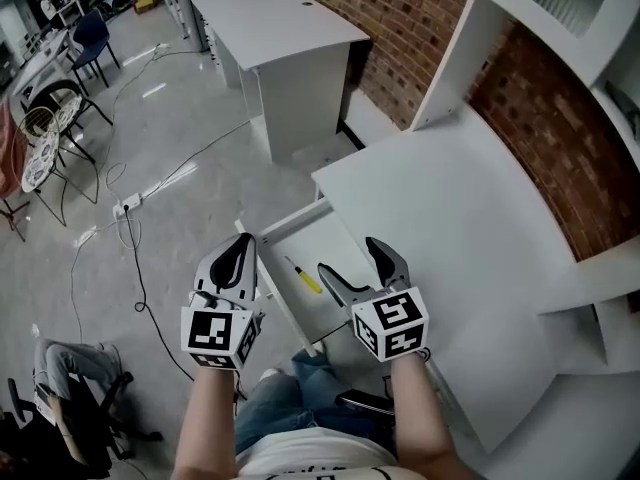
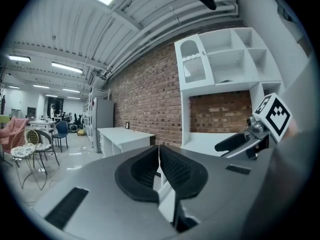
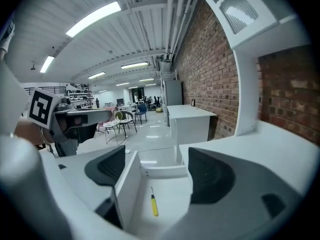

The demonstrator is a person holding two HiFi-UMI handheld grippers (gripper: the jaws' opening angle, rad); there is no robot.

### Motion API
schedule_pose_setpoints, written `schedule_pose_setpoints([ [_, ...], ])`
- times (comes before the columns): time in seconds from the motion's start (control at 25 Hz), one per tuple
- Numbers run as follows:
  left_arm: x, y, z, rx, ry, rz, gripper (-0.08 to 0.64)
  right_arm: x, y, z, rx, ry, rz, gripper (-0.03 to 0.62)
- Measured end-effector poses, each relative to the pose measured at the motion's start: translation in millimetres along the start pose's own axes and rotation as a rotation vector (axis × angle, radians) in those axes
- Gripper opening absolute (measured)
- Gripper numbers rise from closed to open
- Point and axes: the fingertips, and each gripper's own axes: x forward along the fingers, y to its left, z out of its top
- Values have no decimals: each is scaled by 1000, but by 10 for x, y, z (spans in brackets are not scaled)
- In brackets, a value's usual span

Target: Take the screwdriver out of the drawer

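Observation:
A small screwdriver [image 1: 303,275] with a yellow handle lies on the floor of the open white drawer [image 1: 300,233]. In the right gripper view the screwdriver [image 3: 154,203] shows between the two jaws, some way ahead of them. My right gripper [image 1: 356,265] hovers over the drawer's near right part, its jaws wide open with nothing between them. My left gripper [image 1: 239,257] is at the drawer's left wall, outside it, its dark pads [image 2: 159,170] closed together and holding nothing.
The drawer belongs to a white desk [image 1: 470,228] against a brick wall, with a white shelf unit [image 2: 225,59] above it. Another white desk [image 1: 285,43] stands further off. Cables [image 1: 130,218] and chairs [image 1: 55,118] are on the floor at left.

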Motion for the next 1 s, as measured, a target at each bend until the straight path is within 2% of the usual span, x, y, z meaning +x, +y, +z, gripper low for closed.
schedule_pose_setpoints([
  [0.2,124,121,-193,-12,35,9,15,284,26,-246,9,61,41,379],
  [0.4,186,171,-439,-26,83,-13,15,560,82,-682,-24,179,68,377],
  [0.64,247,354,-867,-54,144,-7,15,1031,117,-1436,-25,347,107,366],
  [0.92,276,453,-1261,-88,190,-11,15,1554,164,-2498,-47,608,164,257],
  [1.0,283,491,-1318,-84,192,-15,15,1691,182,-2762,-39,675,172,250],
])
